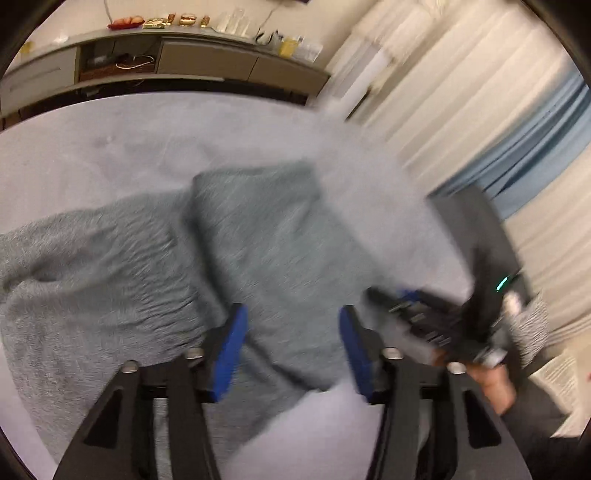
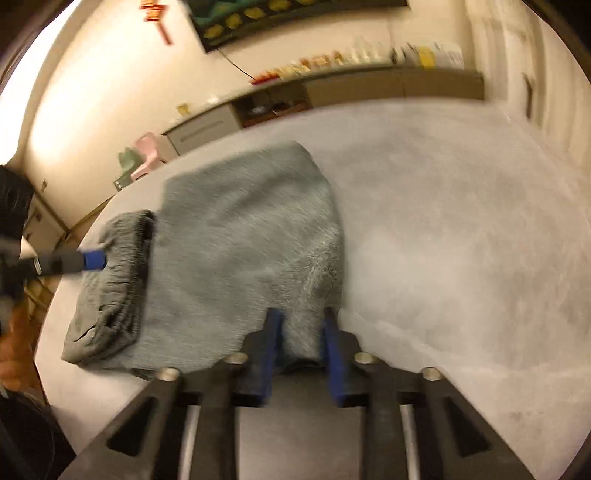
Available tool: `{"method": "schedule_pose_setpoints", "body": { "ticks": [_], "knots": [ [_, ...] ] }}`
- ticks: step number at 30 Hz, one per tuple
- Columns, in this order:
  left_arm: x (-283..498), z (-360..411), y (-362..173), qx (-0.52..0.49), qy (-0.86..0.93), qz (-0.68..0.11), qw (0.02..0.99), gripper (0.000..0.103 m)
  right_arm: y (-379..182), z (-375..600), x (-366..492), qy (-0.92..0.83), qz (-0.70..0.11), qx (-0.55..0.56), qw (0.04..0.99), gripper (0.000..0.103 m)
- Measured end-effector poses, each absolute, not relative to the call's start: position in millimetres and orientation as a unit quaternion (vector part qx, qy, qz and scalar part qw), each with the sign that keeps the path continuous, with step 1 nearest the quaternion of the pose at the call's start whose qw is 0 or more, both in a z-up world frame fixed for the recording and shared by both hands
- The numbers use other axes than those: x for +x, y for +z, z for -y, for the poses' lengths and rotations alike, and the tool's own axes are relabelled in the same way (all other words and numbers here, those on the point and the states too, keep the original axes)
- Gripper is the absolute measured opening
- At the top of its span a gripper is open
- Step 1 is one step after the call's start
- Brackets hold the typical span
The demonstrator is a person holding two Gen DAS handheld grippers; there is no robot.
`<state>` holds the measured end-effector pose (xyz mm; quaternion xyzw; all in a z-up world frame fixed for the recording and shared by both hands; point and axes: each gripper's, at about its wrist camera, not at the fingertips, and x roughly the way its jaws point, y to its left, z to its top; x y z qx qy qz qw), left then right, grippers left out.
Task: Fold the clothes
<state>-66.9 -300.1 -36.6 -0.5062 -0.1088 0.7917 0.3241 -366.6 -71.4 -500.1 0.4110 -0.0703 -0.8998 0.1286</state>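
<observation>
My right claw (image 2: 300,334) pinches the fuzzy grey-green knit garment (image 2: 243,236); the left claw (image 1: 291,347) hangs released, seemingly. I'd drag slowly, keeping the fold flat on the pale grey bed (image 2: 461,221).

No legible text, labels, brands or nos. in either view. Both pics motion-blurred. Items on the far counter (image 1: 192,20) too small and smeared to read any packaging. Dark wall hanging (image 2: 295,14) shows yellow shapes only, no readable lettering. Red hanging ornament (image 2: 159,18) too blurred to tell if it bears characters.
</observation>
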Motion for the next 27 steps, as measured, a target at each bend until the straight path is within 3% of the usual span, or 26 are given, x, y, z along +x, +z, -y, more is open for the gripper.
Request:
{"method": "schedule_pose_setpoints", "body": {
  "ticks": [4, 10, 11, 12, 13, 14, 17, 18, 19, 21, 23, 27],
  "knots": [
    [-82, 274, -12, -0.516, 0.787, 0.107, 0.322, 0.063, -515, 131, -354, -0.934, -0.048, 0.323, 0.145, 0.014],
    [-99, 182, -15, -0.582, 0.732, -0.026, 0.353, 0.065, -576, 206, -340, -0.936, -0.202, 0.23, 0.172, 0.014],
    [-97, 175, -22, -0.583, 0.732, -0.055, 0.348, 0.057, -592, 211, -344, -0.936, -0.205, 0.226, 0.172, 0.014],
    [-94, 169, -30, -0.584, 0.731, -0.084, 0.342, 0.027, -608, 215, -349, -0.937, -0.204, 0.224, 0.172, 0.014],
    [-92, 164, -34, -0.58, 0.733, -0.11, 0.338, 0.015, -625, 218, -355, -0.938, -0.198, 0.224, 0.173, 0.014],
    [-93, 163, -35, -0.569, 0.739, -0.124, 0.339, 0.011, -637, 219, -358, -0.939, -0.194, 0.221, 0.176, 0.014],
    [-89, 196, -7, -0.518, 0.773, -0.071, 0.36, 0.008, -654, 220, -348, -0.948, -0.164, 0.183, 0.205, 0.018],
    [-84, 216, 13, -0.492, 0.784, -0.04, 0.376, 0.008, -657, 218, -340, -0.951, -0.146, 0.164, 0.219, 0.031],
    [-78, 236, 34, -0.465, 0.795, -0.008, 0.39, 0.008, -658, 215, -328, -0.953, -0.129, 0.144, 0.233, 0.056],
    [-65, 291, 72, -0.411, 0.809, 0.061, 0.416, 0.008, -670, 215, -311, -0.951, -0.11, 0.125, 0.261, 0.073],
    [-62, 370, 82, -0.379, 0.824, 0.122, 0.402, 0.008, -688, 212, -278, -0.938, -0.113, 0.146, 0.294, 0.073],
    [-80, 471, 0, -0.447, 0.816, 0.212, 0.299, 0.016, -742, 226, -251, -0.905, -0.136, 0.24, 0.325, 0.073]
  ]
}}
